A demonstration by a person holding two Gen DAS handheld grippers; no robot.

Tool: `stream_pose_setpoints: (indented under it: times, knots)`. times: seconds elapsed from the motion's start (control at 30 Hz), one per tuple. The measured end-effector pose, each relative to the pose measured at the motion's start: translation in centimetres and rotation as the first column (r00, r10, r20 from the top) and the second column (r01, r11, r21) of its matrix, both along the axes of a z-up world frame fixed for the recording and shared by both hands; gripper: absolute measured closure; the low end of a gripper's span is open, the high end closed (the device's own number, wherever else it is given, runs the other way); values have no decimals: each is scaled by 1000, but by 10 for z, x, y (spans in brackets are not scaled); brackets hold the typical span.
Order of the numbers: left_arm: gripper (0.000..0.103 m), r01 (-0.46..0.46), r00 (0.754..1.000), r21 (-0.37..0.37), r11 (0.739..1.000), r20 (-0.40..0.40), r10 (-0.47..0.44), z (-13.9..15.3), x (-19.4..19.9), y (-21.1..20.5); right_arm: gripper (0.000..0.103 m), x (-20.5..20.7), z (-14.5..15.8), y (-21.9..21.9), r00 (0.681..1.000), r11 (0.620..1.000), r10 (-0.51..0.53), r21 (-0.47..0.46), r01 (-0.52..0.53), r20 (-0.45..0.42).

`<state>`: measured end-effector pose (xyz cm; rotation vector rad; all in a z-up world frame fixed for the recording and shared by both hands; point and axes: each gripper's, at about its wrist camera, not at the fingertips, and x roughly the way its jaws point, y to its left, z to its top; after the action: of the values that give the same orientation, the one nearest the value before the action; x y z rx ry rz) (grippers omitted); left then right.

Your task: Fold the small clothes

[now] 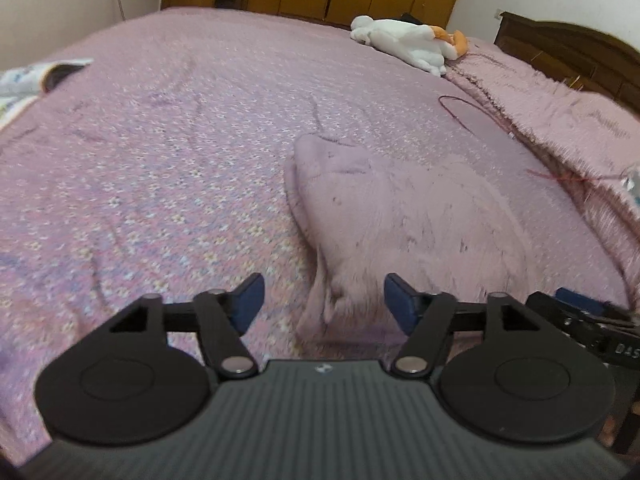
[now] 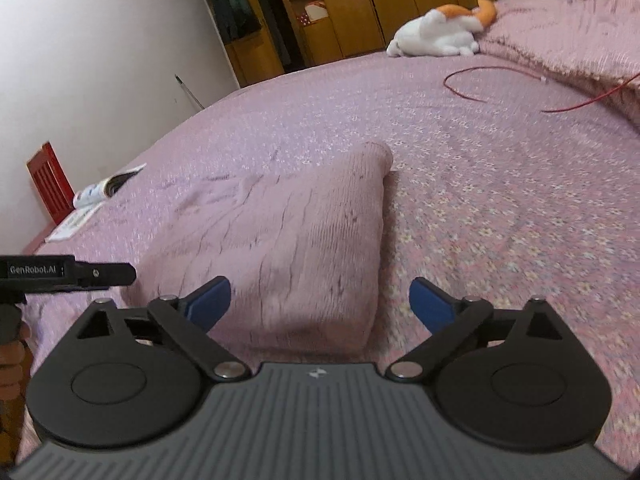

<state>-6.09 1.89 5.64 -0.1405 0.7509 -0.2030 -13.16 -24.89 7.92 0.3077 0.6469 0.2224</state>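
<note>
Both grippers, left [image 1: 324, 300] and right [image 2: 320, 304], gape wide and empty over the pink garment [image 1: 400, 216], plush toy [image 1: 404, 42] at one o'clock.

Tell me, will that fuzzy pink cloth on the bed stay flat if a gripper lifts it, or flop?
The pink cloth would probably flop: it looks soft and already lies folded over. Its fuzzy knit likely grips, not slips. The left gripper stands open.

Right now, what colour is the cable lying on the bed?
Red cable, clearest in the right wrist view.
</note>
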Motion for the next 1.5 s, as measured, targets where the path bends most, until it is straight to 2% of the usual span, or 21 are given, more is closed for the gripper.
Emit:
stream_pose_setpoints:
  times: [0.1,0.17,0.4,0.57,0.73,0.9,1.5]
  knots:
    - [34,7,1000,60,998,-2,-7,-11,-11,-12,0,-16,-6,6,1000,999,-15,-42,16,22]
    - [34,8,1000,74,997,-13,-7,-19,-17,-18,0,-26,-12,9,999,998,-28,-61,29,23]
    - [34,-11,999,156,988,-33,16,-47,-32,-38,0,-40,-33,21,999,991,-23,-129,19,-26]
    - [34,-38,997,148,988,-65,48,-59,-38,-38,0,-48,-36,23,999,986,-54,-155,54,4]
    - [34,-58,996,161,985,-60,68,-59,-44,-38,0,-48,-39,22,998,989,-61,-137,60,-3]
    - [34,-76,994,156,985,-69,88,-60,-46,-36,0,-47,-39,28,999,985,-54,-166,53,1]
    - [34,-67,993,176,982,-85,83,-62,-45,-43,0,-44,-44,29,997,982,-69,-177,64,-27]
